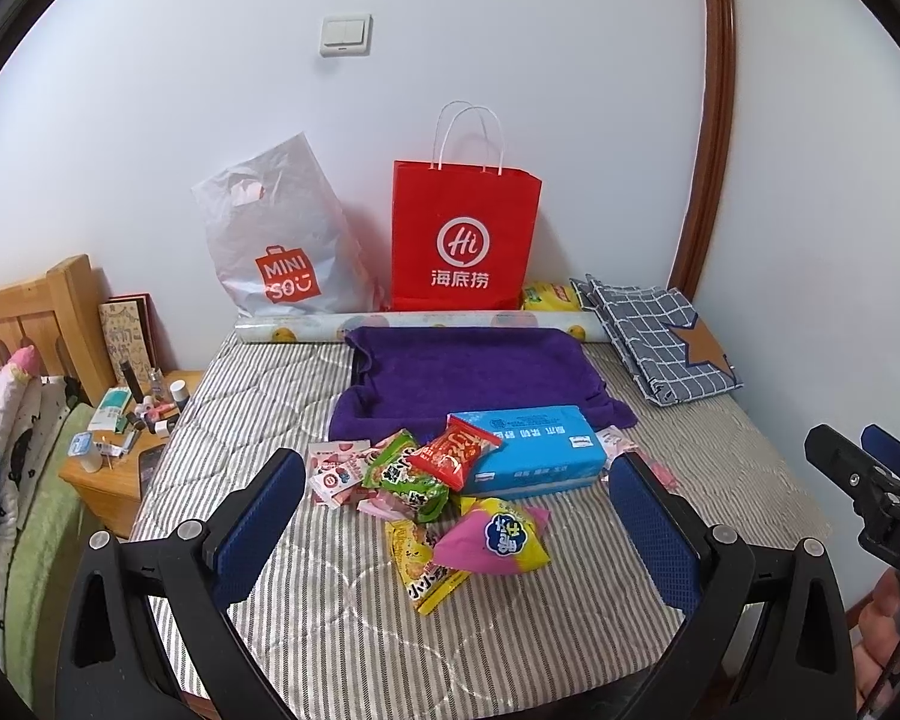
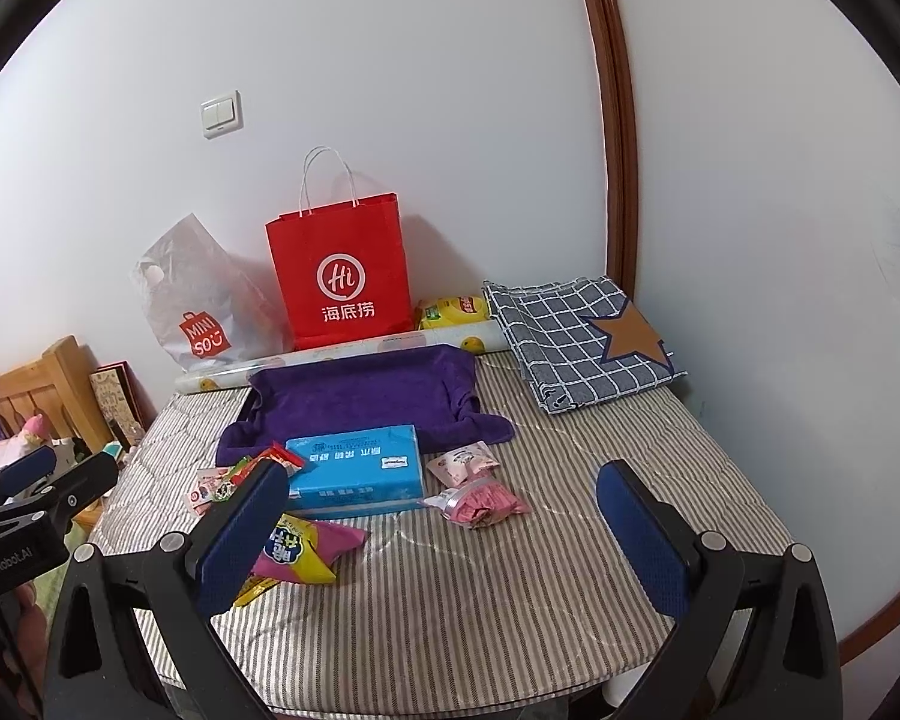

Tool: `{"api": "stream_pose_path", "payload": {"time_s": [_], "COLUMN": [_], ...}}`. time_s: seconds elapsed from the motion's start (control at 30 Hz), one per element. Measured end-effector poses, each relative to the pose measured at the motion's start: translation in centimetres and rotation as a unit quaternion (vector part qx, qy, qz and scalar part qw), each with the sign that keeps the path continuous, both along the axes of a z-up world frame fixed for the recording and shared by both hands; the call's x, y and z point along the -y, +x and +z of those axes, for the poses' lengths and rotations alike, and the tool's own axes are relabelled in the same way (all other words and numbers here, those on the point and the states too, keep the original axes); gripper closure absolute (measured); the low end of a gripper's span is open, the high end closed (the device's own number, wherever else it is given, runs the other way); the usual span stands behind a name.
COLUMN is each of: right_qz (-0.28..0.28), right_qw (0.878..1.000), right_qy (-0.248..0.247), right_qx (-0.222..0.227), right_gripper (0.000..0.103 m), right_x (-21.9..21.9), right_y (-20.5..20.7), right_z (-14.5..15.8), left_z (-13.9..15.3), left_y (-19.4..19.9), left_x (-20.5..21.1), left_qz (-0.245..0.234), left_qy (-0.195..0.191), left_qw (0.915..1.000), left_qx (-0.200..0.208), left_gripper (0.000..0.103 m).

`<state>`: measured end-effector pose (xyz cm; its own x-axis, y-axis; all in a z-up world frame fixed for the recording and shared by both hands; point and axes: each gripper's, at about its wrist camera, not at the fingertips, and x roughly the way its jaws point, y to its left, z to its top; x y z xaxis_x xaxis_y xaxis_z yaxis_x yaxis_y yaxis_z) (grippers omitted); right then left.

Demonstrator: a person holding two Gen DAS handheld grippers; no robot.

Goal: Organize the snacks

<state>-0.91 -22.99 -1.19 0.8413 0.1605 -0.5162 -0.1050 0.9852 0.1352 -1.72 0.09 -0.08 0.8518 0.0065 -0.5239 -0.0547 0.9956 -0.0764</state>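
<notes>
Both grippers, left gripper (image 1: 456, 516) & right gripper (image 2: 444, 534), gape wide, holding nothing. Snacks (image 1: 444, 480) piled at 12 o'clock, prob. waiting for sorting.

Green snack packet (image 2: 225, 489) behind claw

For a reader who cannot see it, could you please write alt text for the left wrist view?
The open left gripper hovers over a striped mattress where snack packets lie heaped beside a blue tissue box. Behind them are a purple towel and a red paper bag against the wall.
</notes>
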Motion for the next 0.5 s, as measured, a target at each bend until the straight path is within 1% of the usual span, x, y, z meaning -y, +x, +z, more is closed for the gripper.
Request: {"api": "stream_pose_path", "payload": {"time_s": [0.2,0.37,0.5], "right_qz": [0.003,-0.003,-0.017], "right_qw": [1.000,1.000,1.000], "right_qy": [0.000,-0.005,-0.016], "right_qx": [-0.001,-0.001,-0.007], "right_gripper": [0.000,0.000,0.000], "right_x": [0.0,-0.1,0.1], "right_y": [0.0,0.0,0.5], "right_z": [-0.2,-0.8,-1.7], "left_z": [-0.1,-0.7,-1.6], "left_y": [0.1,0.8,1.3], "left_x": [0.1,0.2,-0.2], "left_qz": [0.003,0.025,0.015], "left_qy": [0.000,0.004,0.001], "left_qw": [1.0000,0.9995,0.9996], "left_qx": [-0.003,-0.017,-0.023], "left_gripper": [0.002,0.001,0.001]}}
